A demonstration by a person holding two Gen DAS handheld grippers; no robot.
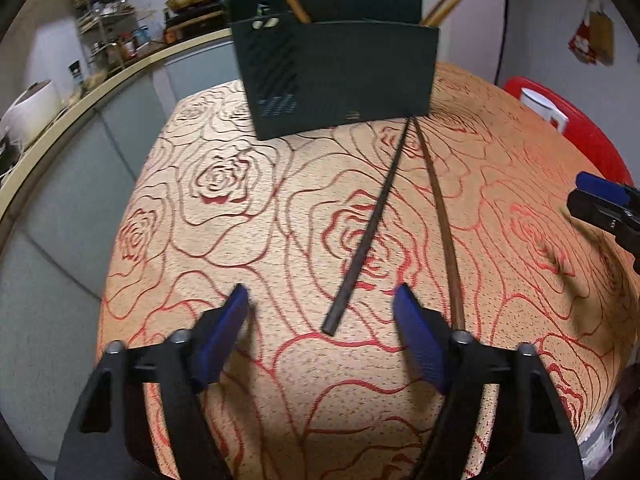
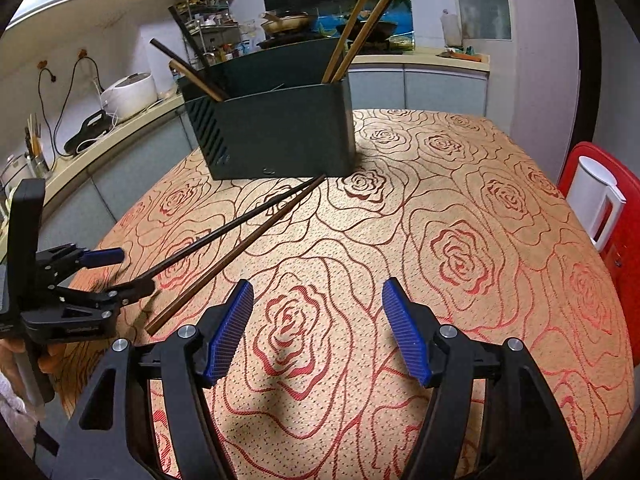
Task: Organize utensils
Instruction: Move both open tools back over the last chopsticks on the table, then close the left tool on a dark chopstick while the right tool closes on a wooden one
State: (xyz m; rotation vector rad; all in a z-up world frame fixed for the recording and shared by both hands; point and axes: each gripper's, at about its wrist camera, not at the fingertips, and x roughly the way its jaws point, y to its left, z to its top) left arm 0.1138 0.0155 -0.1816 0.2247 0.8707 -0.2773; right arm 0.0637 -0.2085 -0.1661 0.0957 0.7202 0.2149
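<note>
Flanking black chopstick [image 1: 366,236], left claw [image 1: 320,300] agape

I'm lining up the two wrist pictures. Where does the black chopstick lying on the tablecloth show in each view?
Left wrist: black chopstick runs centre, near end between the open left gripper's fingers.
Right wrist: black chopstick lies left of centre, near end at the left gripper.
Shared landmark: dark utensil holder.
</note>
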